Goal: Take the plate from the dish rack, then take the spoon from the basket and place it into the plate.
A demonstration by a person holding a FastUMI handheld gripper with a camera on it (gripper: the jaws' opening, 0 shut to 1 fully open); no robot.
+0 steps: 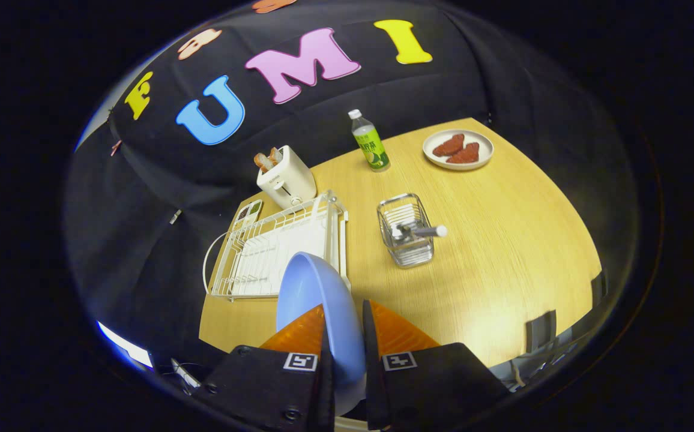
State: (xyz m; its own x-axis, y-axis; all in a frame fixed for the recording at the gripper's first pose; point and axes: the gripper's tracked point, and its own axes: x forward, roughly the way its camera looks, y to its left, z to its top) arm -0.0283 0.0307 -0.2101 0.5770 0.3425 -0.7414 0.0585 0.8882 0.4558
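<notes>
In the gripper view, the tongs [344,318] at the bottom centre of the frame pinch the blue plate [317,300] on edge, one finger on each face of it. The plate stands upright above the near end of the white dish rack [263,252], left of centre on the wooden counter [503,252]. Right of the rack, mid-frame, the wire basket [404,234] holds the spoon [425,231], its handle poking over the rim. A toaster [284,177], a bottle [370,141] and a plate of food [458,150] stand along the counter's far edge, in the upper part of the frame.
</notes>
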